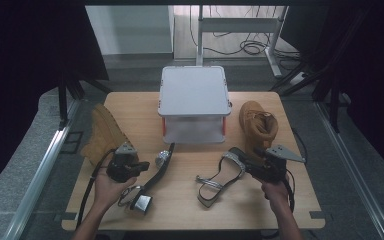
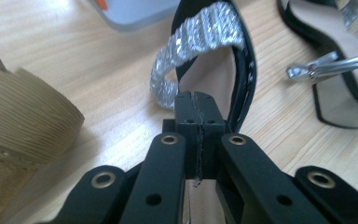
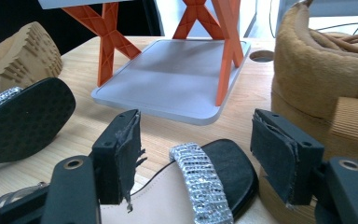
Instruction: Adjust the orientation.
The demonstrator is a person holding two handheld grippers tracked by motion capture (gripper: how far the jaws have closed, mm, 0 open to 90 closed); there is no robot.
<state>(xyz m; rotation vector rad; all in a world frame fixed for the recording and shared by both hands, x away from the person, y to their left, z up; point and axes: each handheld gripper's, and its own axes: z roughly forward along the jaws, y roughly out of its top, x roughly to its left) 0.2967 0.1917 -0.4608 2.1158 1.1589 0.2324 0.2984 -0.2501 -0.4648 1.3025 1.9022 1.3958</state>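
left gripper [image 2: 198,105] clamped shut over one sandal [image 2: 205,46], right gripper [image 3: 196,158] spread above other sandal [image 3: 200,186].

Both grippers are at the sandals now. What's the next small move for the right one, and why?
Probably ease the right gripper forward and down, then close on the right sandal. Its jaws stand open on either side of the sandal's toe end and silver strap, with neither pad pressing on it. The left gripper is shut at the edge of the left sandal, so that side looks gripped.
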